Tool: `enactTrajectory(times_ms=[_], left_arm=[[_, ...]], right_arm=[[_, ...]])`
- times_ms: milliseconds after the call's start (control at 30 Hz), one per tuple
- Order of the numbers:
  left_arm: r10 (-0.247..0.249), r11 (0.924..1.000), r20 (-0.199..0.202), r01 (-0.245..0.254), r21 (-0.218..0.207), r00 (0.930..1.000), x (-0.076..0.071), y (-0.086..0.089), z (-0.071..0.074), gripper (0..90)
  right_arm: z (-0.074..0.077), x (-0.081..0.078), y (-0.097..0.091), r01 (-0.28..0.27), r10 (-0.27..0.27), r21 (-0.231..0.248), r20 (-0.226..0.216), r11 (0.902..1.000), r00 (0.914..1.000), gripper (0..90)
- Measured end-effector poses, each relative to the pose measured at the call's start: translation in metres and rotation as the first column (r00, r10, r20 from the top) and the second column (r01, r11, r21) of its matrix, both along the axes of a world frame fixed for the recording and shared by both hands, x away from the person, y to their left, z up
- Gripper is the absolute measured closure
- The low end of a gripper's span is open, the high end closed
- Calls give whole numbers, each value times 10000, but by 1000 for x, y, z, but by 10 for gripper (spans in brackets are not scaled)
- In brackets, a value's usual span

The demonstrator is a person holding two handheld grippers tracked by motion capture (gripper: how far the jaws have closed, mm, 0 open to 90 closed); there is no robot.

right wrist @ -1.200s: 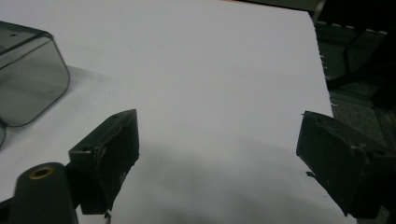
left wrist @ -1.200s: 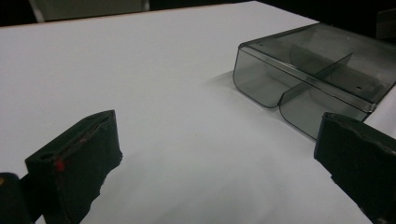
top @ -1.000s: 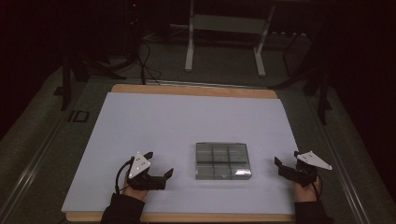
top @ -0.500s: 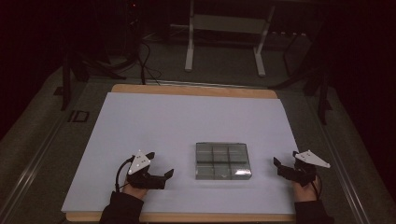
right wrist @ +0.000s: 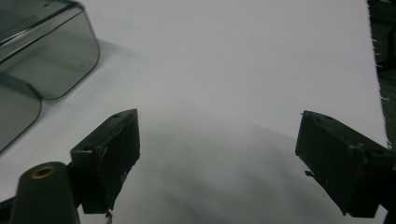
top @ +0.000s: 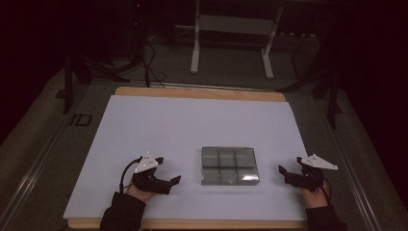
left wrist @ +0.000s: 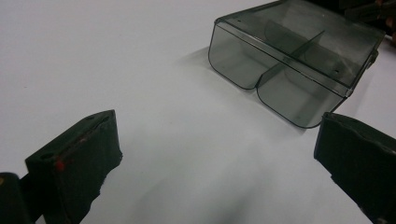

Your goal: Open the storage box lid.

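A clear, smoke-tinted compartment box lies flat on the white sheet that covers the bench, toward the near edge and a little right of the middle. From the high view its inner walls split it into a grid of small cells, and a bright glint sits on its near right corner.

The left hand-held gripper rests low over the sheet to the left of the box, near it but apart, its tips aimed right toward the box. In the left gripper view its two black jaws stand spread wide with bare white sheet between them; the box lies beyond them at the upper right, its rounded cell ends facing the camera, close to the right-hand jaw though whether they touch cannot be told.

The right hand-held gripper sits to the right of the box, also near and apart, its tips aimed left. In the right gripper view its jaws are likewise spread wide over bare sheet, with a corner of the box at the upper left

A dark sleeve covers the left forearm at the near edge
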State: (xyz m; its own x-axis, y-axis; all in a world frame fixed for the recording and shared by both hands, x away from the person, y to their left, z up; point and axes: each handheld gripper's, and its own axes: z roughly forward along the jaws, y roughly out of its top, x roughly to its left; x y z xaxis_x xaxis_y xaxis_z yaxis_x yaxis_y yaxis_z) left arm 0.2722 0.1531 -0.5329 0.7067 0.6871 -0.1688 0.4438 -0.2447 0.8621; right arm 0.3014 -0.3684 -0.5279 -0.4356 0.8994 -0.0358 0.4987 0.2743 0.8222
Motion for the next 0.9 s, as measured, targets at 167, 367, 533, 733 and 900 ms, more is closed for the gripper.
enactTrajectory(times_ms=[167,367,533,733,900], left_arm=[[-237,9992,286,227,333,9993,-2,-9,3,47],[-604,9967,99,598,551,9981,2,-21,2,74],[-924,9930,19,920,745,9957,6,-32,2,138],[-1262,9866,-81,1264,1036,9920,10,-45,0,185],[-1468,9822,-74,1467,1174,9891,12,-51,-1,315]], right_arm=[[2,-1,8,-799,800,122,-136,9967,9967,144],[-1,-2,22,-1785,1780,-66,-460,9839,9830,167],[-3,-2,27,-2297,2305,194,-623,9731,9711,223],[-4,-3,35,-2898,2902,166,-791,9570,9537,283],[-5,-2,40,-3213,3224,269,-912,9466,9422,396]])
